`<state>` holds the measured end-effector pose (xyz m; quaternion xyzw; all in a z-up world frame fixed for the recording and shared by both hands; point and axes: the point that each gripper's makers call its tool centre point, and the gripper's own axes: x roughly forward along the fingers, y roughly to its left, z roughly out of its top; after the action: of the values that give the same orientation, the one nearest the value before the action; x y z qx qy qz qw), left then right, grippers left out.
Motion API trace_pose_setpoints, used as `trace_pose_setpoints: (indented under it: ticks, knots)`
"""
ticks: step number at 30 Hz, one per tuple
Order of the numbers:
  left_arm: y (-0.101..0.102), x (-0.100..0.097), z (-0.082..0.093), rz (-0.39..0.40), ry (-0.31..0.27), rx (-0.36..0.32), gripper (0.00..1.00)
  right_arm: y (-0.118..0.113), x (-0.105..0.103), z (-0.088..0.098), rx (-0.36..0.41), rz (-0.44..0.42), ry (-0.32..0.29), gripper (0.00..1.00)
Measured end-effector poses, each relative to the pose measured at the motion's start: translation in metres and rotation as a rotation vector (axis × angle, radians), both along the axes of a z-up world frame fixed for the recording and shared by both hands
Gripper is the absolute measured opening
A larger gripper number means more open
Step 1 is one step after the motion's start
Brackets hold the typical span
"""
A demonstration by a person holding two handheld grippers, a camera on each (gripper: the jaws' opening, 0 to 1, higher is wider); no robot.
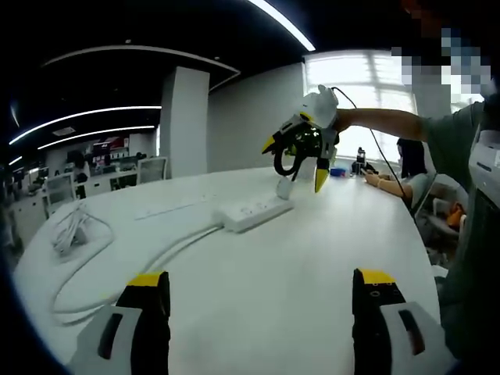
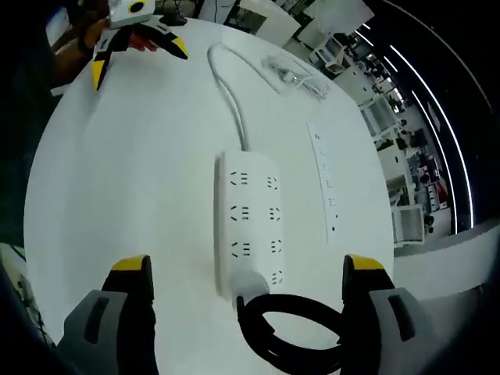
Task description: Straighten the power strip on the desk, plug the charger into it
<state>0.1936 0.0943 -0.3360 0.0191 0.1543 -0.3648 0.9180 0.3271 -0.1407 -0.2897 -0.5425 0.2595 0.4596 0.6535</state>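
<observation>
A white power strip point(image 2: 250, 211) with several sockets lies lengthwise on the round white table point(image 2: 125, 180), and its white cord point(image 2: 229, 92) runs away toward the far side. A white charger point(image 2: 251, 283) stands on the strip's nearest socket; how deep its pins sit is hidden. The charger's black cable point(image 2: 291, 337) loops up between the jaws of my right gripper point(image 2: 248, 266), which is open just above it. In the left gripper view, the right gripper point(image 1: 295, 164) hovers over the charger point(image 1: 285, 187) at the end of the strip point(image 1: 254, 212). My left gripper point(image 1: 262, 277) is open, holds nothing, and is well back from the strip.
A second, narrow white strip point(image 2: 326, 183) lies beside the first. A bagged bundle of white cable point(image 2: 297, 74) sits near the far edge. The left gripper point(image 2: 139, 58) shows across the table. A person's arm point(image 1: 383, 121) reaches in, and desks and chairs stand behind.
</observation>
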Motion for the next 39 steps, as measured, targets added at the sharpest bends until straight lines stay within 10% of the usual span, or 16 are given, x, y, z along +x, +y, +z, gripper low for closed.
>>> trace_pose_setpoints:
  ticks: [39]
  knots:
    - [-0.008,-0.001,0.003,-0.017,0.012,0.004,0.99,-0.032,0.004,0.066,0.631,-0.157,-0.067,0.99]
